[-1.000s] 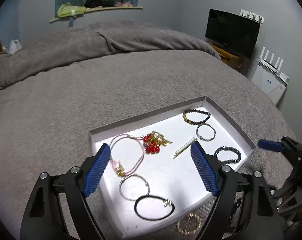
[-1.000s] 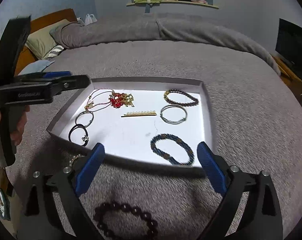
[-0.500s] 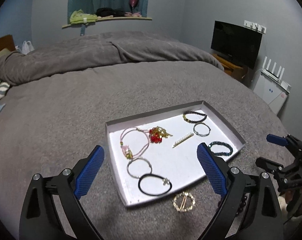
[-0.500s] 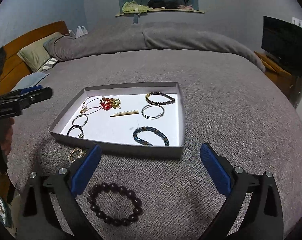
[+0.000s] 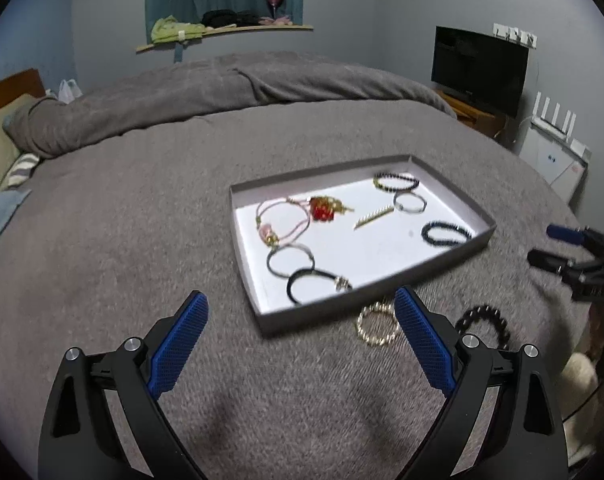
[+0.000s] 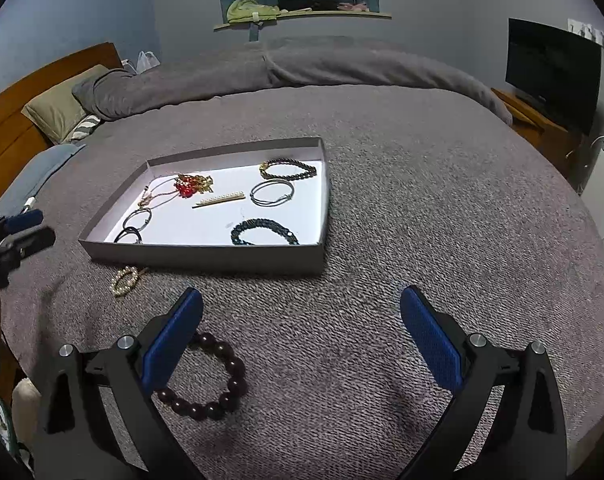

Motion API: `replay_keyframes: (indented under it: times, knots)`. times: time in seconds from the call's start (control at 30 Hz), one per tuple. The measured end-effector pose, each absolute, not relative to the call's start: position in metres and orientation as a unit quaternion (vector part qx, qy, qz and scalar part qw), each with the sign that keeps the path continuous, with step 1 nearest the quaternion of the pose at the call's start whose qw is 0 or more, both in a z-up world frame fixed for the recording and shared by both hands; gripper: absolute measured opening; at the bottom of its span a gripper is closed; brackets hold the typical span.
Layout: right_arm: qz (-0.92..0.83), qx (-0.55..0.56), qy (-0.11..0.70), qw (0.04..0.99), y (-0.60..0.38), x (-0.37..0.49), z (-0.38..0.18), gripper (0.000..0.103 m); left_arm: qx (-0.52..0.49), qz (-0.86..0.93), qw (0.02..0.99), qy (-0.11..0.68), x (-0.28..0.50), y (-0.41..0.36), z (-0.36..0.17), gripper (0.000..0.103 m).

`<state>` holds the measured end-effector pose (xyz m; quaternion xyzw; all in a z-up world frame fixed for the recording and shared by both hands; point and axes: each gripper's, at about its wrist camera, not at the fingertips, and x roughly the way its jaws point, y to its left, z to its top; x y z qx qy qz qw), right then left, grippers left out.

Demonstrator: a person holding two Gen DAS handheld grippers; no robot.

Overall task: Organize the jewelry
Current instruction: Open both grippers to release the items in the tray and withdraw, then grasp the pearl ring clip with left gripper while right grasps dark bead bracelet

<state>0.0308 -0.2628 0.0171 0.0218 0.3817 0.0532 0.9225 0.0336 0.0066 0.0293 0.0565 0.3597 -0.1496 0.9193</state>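
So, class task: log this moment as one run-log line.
left gripper: open | right gripper: open | shallow grey tray: holds jewelry | dark round-bead bracelet, gold pearl ring-clip: outside, on bedspread

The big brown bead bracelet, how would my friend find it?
Find the grey tray on the bed. The big brown bead bracelet lies outside it, nearest the right tongs. Its beads are far chunkier than the small gold ring beside the tray.

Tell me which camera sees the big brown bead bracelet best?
The right wrist view: the brown bead bracelet lies close and sharp on the blanket, only partly behind the right tool. The left wrist view shows it small, blurred, at the side.
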Motion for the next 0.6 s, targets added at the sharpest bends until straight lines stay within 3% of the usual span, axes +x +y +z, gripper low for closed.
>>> replay_keyframes:
  times: [0.6]
  knots:
    - [0.078,0.001,0.388,0.918,-0.256,0.011,-0.005,0.097,0.066,-0.174,0.899,0.396,0.019,-0.039,-0.027,0.094]
